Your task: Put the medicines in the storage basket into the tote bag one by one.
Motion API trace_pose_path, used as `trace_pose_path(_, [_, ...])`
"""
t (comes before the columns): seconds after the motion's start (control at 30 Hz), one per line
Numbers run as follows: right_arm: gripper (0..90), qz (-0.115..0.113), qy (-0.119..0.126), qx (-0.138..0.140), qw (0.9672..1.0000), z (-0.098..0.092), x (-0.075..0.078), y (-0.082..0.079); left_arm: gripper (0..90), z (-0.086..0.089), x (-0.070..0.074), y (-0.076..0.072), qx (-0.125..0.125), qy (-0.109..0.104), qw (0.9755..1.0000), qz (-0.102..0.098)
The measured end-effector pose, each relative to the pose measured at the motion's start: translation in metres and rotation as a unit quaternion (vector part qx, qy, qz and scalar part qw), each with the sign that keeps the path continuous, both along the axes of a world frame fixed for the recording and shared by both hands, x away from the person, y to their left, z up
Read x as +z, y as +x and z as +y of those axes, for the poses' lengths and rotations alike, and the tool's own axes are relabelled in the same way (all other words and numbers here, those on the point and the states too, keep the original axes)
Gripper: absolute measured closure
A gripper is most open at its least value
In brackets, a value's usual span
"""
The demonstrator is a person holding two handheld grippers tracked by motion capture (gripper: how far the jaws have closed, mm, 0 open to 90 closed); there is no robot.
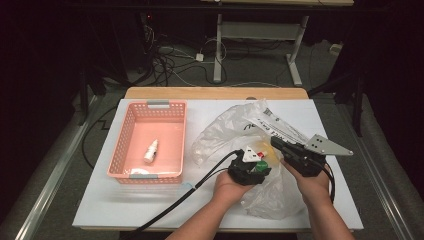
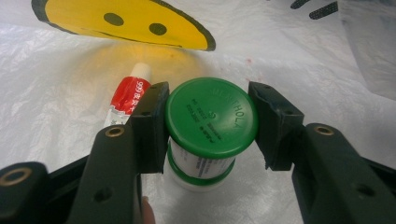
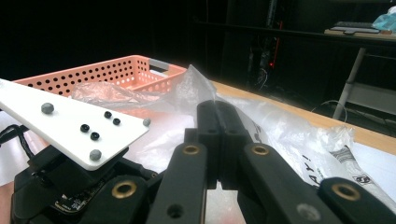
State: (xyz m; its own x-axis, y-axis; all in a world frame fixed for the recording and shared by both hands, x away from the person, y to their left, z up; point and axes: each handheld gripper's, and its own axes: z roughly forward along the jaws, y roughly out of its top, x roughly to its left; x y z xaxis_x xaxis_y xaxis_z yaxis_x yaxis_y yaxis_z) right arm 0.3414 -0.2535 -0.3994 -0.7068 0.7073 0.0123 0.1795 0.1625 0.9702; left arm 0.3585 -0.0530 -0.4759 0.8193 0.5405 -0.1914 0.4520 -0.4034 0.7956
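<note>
Green-capped jar [image 2: 211, 122] between black jaws (left touching), red tube [image 2: 127, 95] behind

A pink basket [image 1: 127, 131] sits at nine o'clock on the white table [image 1: 125, 205], holding a small white bottle [image 1: 150, 151] near its middle. At twelve o'clock, beyond the table, cables [image 1: 170, 62] lie on the floor [image 1: 260, 60] beside a desk frame [image 1: 218, 45].
</note>
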Motion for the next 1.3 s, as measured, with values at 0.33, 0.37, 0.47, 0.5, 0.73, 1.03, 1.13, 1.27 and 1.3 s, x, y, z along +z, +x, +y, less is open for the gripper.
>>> trace_pose_path(0.33, [90.0, 0.001, -0.001, -0.001, 1.0000, -0.002, -0.001, 0.001, 33.6, 0.029, 0.011, -0.013, 0.007, -0.019, 0.9998, 0.002])
trace_pose_path(0.37, [90.0, 0.002, 0.000, -0.002, 1.0000, -0.002, -0.001, 0.001, 33.5, 0.033, 0.012, -0.015, 0.009, -0.024, 0.9997, 0.001])
trace_pose_path(0.47, [90.0, 0.003, -0.001, -0.003, 1.0000, -0.002, -0.001, 0.001, 28.2, 0.042, 0.016, -0.021, 0.010, -0.029, 0.9995, 0.002])
trace_pose_path(0.5, [90.0, 0.003, -0.002, -0.003, 1.0000, -0.002, -0.002, 0.001, 26.8, 0.046, 0.017, -0.023, 0.013, -0.032, 0.9994, 0.001])
trace_pose_path(0.73, [90.0, 0.001, -0.004, 0.000, 1.0000, 0.000, -0.001, 0.000, 13.6, 0.070, 0.026, -0.037, 0.023, -0.032, 0.9992, 0.001])
trace_pose_path(1.03, [90.0, 0.001, -0.007, -0.002, 1.0000, 0.000, -0.001, -0.001, 0.0, 0.100, 0.039, -0.052, 0.022, -0.030, 0.9993, 0.002])
trace_pose_path(1.13, [90.0, 0.000, -0.009, -0.002, 1.0000, 0.000, -0.001, -0.001, 0.0, 0.111, 0.043, -0.058, 0.025, -0.038, 0.9989, 0.002])
trace_pose_path(1.27, [90.0, 0.000, -0.010, -0.003, 1.0000, 0.001, -0.002, -0.001, 0.0, 0.129, 0.047, -0.063, 0.032, -0.040, 0.9987, -0.001])
trace_pose_path(1.3, [90.0, 0.000, -0.009, -0.002, 1.0000, 0.001, -0.002, -0.001, 0.0, 0.133, 0.047, -0.063, 0.035, -0.040, 0.9986, -0.002])
